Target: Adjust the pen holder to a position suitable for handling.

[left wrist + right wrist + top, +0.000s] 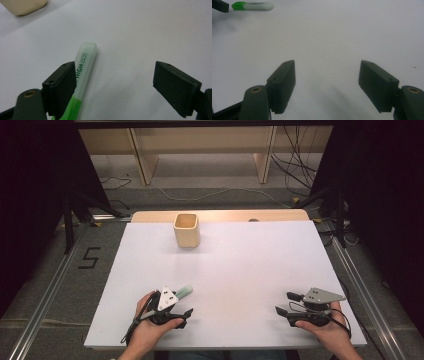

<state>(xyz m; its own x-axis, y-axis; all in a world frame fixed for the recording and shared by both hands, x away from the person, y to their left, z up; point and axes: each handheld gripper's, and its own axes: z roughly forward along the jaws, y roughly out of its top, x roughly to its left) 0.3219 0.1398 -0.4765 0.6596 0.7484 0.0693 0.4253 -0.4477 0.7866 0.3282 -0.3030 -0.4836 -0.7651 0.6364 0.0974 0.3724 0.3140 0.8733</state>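
A green highlighter with a pale translucent cap lies flat on the white table top. My left gripper is open around it, and the pen rests just inside the left jaw, well clear of the right one. From above, the highlighter pokes out past the left gripper near the front left. My right gripper stands open at the front right with nothing between its jaws. The right gripper view has the highlighter far off at the top left, beyond the open right gripper.
A beige square cup stands upright near the table's far edge, left of centre, and its base is at the top left of the left gripper view. Wooden shelving and cables lie on the floor beyond the table.
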